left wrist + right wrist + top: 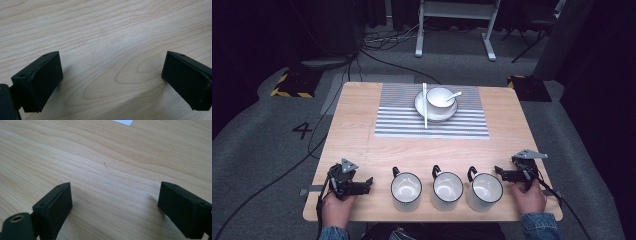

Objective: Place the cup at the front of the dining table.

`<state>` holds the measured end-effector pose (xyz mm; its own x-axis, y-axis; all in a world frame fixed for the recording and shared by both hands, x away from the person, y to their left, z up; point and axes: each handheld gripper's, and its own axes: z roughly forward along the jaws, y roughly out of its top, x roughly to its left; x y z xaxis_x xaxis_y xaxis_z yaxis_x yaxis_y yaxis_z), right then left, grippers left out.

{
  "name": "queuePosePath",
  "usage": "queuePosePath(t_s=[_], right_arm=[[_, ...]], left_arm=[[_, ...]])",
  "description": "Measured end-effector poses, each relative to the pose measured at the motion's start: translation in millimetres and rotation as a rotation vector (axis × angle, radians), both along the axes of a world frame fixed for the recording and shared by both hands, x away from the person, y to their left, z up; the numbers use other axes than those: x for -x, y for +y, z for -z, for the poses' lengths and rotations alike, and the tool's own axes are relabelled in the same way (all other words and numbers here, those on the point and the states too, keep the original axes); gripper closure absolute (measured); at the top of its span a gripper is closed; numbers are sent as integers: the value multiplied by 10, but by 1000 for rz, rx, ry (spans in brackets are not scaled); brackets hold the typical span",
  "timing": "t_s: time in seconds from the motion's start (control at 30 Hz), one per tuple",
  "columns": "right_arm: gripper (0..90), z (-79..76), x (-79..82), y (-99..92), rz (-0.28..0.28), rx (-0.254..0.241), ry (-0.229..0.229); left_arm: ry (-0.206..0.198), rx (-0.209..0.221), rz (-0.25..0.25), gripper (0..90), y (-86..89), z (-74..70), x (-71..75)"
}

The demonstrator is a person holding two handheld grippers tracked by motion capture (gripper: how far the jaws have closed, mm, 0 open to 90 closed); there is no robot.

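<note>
Resting at the near edge of the wooden worktop (357, 130), both claws sit low and hold nothing. At about 7 o'clock on the worktop, the left claw (368, 184) lies in the person's left hand (337, 207), its jaws pointing toward 3 o'clock at the nearest of three mugs. In the left gripper view the left claw (112, 80) is released, jaws spread wide with only bare wood grain between them. At about 5 o'clock, the right claw (498, 171) is gripped by the right hand (529, 196) and points toward 9 o'clock. In the right gripper view the right claw (115, 205) is likewise released, jaws wide apart over bare wood.

Between the two claws stands a row of white mugs with dark rims and handles: the left mug (406, 190) near the left claw, the middle mug (447, 189), and the right mug (485, 190) just beside the right claw. Whether that claw touches the mug cannot be told.

Toward 12 o'clock, a striped mat (402, 120) carries a plate (422, 106) with a bowl (439, 99), a spoon (454, 95) in it and chopsticks (425, 107) across the plate.
</note>
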<state>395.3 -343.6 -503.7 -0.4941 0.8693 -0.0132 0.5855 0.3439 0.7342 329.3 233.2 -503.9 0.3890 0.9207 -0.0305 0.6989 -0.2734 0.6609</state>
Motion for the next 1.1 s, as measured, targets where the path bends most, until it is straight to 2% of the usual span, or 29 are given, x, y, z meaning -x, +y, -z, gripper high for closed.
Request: queuePosePath(t_s=[0.33,0.57,0.83,0.87,0.93,1.03,1.1], right_arm=[[121,1,0,0,-4,-2,-1],[121,1,2,-1,-5,-2,0],[121,1,2,-2,-5,-1,1],[121,1,2,-2,-5,-1,0],[121,0,3,0,-4,-3,1],[121,0,3,0,-4,-3,2],[121,2,2,-2,-5,-1,-1]], left_arm=[[-1,-3,-2,29,-5,0,-9],[8,-4,2,8,-15,1,-82],[2,-2,1,35,-20,-11,-89],[19,-2,6,47,-29,-32,-92],[5,-3,14,64,-61,-89,-82],[-55,6,24,66,-108,-187,-36],[-76,8,28,76,-128,-253,-6]])
